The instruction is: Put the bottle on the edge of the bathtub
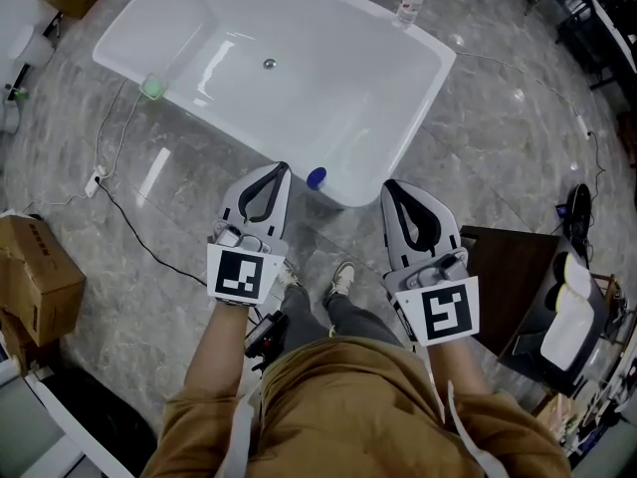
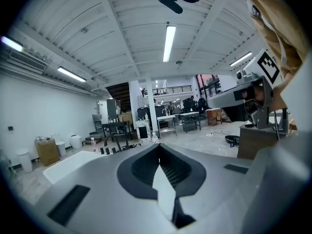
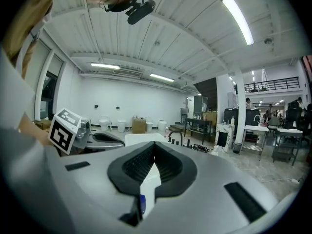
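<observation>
As the person stands at the bathtub, the head view shows a clear bottle upright by the far corner, well apart from the left tongs and right tongs. Left gripper view: clenched, empty. Right gripper view: likewise. The bottle looks light and slick, best gripped mid-body.

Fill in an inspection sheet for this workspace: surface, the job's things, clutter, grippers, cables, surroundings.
Surface: white bathtub, basin bare, standing on a grey marble floor.
Job's things: clear bottle upright at the tub's far right corner; whether it is on the rim or behind it cannot be told.
Clutter: blue round object at the near rim; green item at the left rim.
Grippers: left gripper and right gripper both shut, nothing between the jaws.
Cables: black cable and white power strip on the floor, left.
Surroundings: cardboard box left; dark table right.
</observation>
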{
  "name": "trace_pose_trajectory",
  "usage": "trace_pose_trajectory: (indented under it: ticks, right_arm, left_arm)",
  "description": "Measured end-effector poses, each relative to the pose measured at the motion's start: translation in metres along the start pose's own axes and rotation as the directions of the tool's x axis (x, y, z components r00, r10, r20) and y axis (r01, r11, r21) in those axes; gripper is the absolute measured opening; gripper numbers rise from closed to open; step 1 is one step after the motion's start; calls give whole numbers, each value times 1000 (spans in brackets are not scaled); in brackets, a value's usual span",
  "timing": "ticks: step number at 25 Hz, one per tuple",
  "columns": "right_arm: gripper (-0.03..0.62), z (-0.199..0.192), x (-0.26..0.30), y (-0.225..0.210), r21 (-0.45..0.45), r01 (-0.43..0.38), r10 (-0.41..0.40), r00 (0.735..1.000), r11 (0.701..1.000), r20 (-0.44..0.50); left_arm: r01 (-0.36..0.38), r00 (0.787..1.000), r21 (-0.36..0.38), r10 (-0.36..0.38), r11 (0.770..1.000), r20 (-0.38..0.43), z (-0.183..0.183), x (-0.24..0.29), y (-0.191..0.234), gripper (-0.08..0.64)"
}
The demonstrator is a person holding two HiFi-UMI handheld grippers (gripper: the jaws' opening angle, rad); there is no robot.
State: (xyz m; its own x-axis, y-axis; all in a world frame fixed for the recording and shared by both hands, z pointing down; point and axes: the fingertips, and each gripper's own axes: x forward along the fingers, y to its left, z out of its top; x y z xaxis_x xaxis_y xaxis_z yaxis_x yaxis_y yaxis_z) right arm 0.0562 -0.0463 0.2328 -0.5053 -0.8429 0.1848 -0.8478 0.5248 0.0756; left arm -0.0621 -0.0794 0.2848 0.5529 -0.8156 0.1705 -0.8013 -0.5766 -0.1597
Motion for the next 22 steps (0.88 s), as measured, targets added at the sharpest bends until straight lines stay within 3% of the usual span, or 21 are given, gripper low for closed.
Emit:
trace_pose_trajectory:
  ticks: [22]
  right_arm:
    - [3,59,-5,3,-36,-13,15,997,999,75]
  left_arm:
    - [-148,987,-29,150,989,62,72,-71,56,8]
